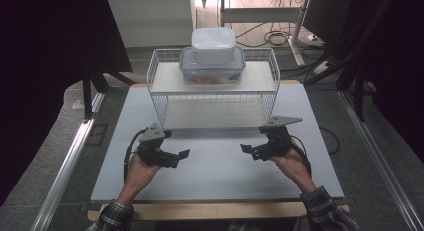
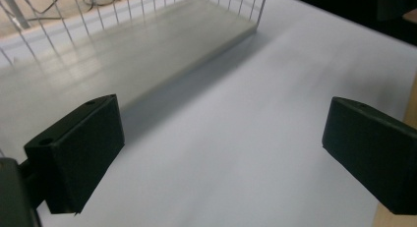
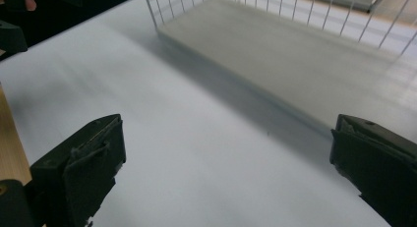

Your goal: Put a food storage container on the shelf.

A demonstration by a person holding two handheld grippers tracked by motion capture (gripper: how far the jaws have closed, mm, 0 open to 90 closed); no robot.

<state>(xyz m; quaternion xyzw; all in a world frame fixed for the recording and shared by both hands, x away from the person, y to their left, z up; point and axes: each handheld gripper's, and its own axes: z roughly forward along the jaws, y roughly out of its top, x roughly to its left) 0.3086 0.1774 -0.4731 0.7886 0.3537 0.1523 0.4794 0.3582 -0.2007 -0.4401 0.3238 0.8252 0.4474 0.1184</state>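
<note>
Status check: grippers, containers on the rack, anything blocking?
Left hand-held gripper and right hand-held gripper open, empty, low over table. White container stacked on clear container atop wire rack. Nothing between.

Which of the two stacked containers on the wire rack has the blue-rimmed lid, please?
The lower container, clear, wider, with reddish contents, sitting directly on the wire rack shelf. The smaller white container rests on its lid.

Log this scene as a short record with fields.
Surface: white table
Rack: white wire shelf at the table's far side
On rack top: clear lidded box, white container stacked on it
Lower shelf: bare
Left gripper: open, holding nothing
Right gripper: open, holding nothing
</note>
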